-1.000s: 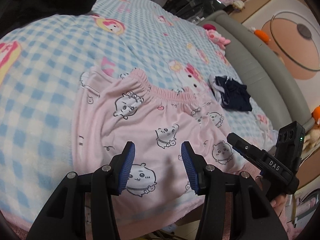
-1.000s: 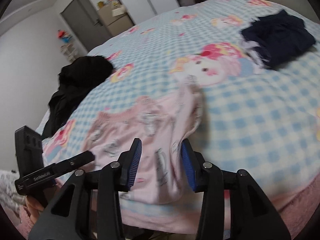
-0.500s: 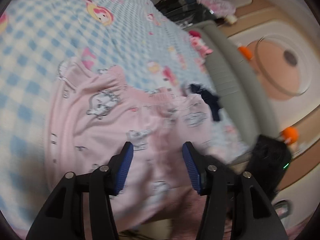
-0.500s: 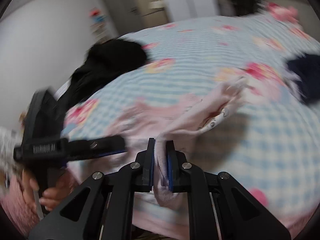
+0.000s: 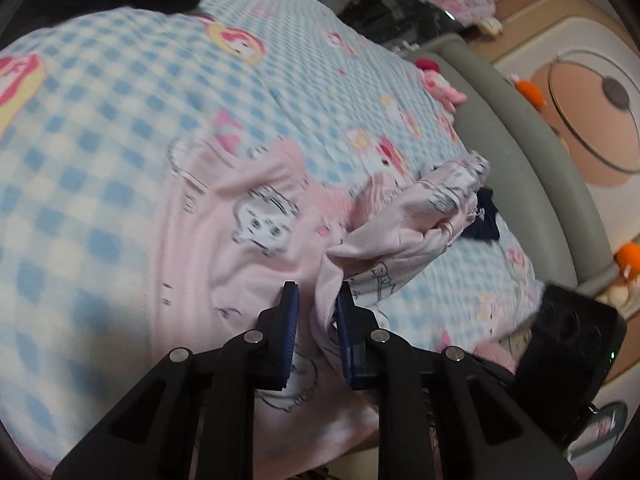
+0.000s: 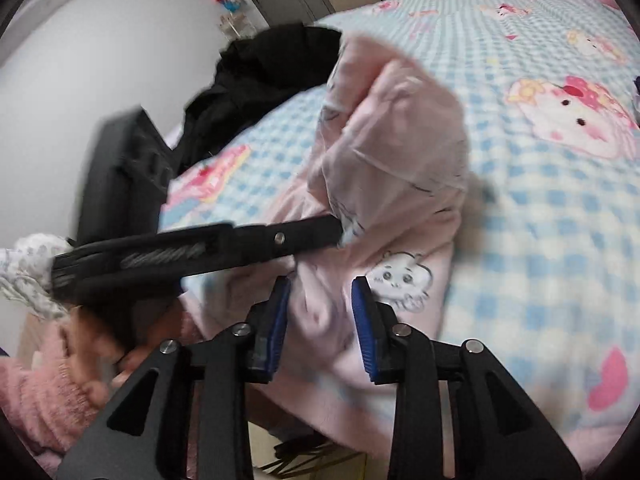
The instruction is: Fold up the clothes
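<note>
Pink pyjama shorts (image 5: 248, 248) with cartoon prints lie near the front edge of a blue-checked bed cover (image 5: 100, 120). My left gripper (image 5: 316, 320) is shut on a raised fold of the shorts, with the cloth pinched between its blue pads. From the right wrist, the same gripper (image 6: 334, 228) reaches in from the left and holds the pink cloth (image 6: 400, 152) up in a bunched hump. My right gripper (image 6: 320, 320) is open just in front of that hump, its pads apart and the cloth lying beyond them. Only its black body (image 5: 568, 360) shows in the left wrist view.
A navy garment (image 5: 484, 220) lies on the bed beyond the shorts. A black garment (image 6: 272, 68) is heaped at the far side. A grey padded bed frame (image 5: 532, 152) runs along the right. A hand in a pink sleeve (image 6: 100, 340) holds the left gripper.
The right gripper shut on the shorts' edge and lifted it over, and has now opened. The left gripper has shut on a fold of the shorts.
</note>
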Demonstrator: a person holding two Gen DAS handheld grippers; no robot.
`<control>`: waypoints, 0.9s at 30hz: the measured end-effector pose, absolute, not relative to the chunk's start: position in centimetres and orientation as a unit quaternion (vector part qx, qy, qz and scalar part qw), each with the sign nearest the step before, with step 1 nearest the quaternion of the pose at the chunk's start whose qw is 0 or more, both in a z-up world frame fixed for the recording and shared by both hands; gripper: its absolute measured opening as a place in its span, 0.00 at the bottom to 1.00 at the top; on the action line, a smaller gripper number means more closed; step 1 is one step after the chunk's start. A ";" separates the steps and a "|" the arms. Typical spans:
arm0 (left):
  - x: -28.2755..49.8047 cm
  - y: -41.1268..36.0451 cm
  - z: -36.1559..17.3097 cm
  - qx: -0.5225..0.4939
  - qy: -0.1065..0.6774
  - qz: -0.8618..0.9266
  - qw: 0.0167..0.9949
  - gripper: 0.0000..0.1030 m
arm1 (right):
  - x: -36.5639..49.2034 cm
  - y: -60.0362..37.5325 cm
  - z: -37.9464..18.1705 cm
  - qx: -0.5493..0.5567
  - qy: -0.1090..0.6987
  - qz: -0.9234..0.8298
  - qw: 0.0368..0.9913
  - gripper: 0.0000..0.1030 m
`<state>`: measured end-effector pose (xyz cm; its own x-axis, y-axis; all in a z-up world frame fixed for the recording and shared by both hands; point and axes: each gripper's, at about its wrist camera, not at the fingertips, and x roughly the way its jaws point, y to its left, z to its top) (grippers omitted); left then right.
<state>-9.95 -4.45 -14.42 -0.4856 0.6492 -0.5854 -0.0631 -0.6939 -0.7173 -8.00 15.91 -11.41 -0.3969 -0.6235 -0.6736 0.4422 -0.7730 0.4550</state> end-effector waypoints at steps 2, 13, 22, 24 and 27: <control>-10.0 -4.6 -14.6 -0.457 -0.317 0.804 0.209 0.19 | -7.6 17.5 -10.7 0.433 -0.125 -0.832 0.324 0.34; -9.8 -5.2 -15.4 -0.461 -0.334 0.797 0.204 0.20 | -8.9 21.7 -13.6 0.457 -0.222 -0.823 0.252 0.41; -8.5 -3.7 -15.1 -0.465 -0.306 0.799 0.229 0.54 | -8.6 18.2 -14.6 0.477 -0.172 -0.820 0.265 0.42; -8.0 -3.1 -14.9 -0.466 -0.288 0.805 0.229 0.55 | -8.6 18.2 -14.6 0.477 -0.177 -0.819 0.267 0.42; -7.4 -2.3 -14.6 -0.468 -0.260 0.813 0.229 0.46 | -8.6 18.2 -14.6 0.474 -0.180 -0.820 0.267 0.42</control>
